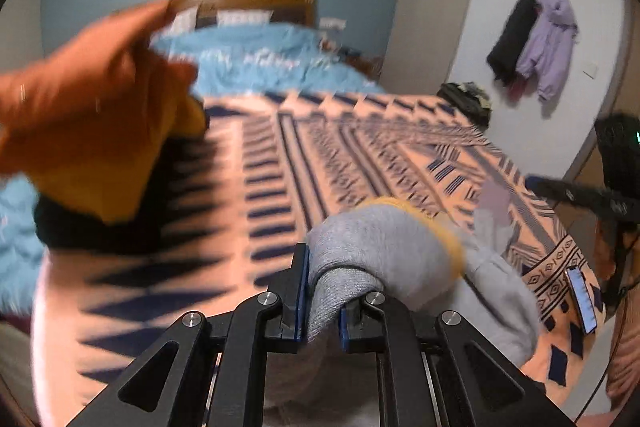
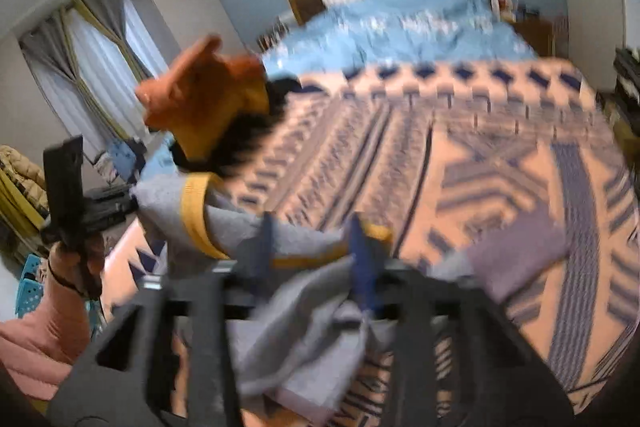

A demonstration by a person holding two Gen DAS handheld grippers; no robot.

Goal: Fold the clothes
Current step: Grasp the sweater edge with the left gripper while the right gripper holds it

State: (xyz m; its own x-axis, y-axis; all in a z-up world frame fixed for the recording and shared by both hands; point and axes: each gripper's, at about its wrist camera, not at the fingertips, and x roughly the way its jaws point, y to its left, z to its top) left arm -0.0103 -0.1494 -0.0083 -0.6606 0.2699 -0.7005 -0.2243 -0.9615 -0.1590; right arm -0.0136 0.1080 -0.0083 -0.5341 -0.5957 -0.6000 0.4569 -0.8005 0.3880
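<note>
A grey garment (image 1: pixel 400 247) with a yellow band hangs over the near edge of the bed. My left gripper (image 1: pixel 324 307) is shut on a fold of it, the cloth pinched between the blue pads. In the right wrist view the same grey garment (image 2: pixel 304 315) lies between the fingers of my right gripper (image 2: pixel 312 247), whose jaws stand wide apart and do not press the cloth. An orange, yellow and black garment (image 1: pixel 92 115) lies bunched at the left of the bed, also seen as the orange garment (image 2: pixel 208 103) from the right wrist. Both views are blurred.
The bed carries a peach blanket (image 1: pixel 360 155) with a navy pattern and a blue duvet (image 1: pixel 260 59) towards the wooden headboard. A phone (image 1: pixel 582 301) lies at the blanket's right corner. Coats (image 1: pixel 536 39) hang on the wall. A blue basket (image 2: pixel 30 287) stands on the floor by the curtains.
</note>
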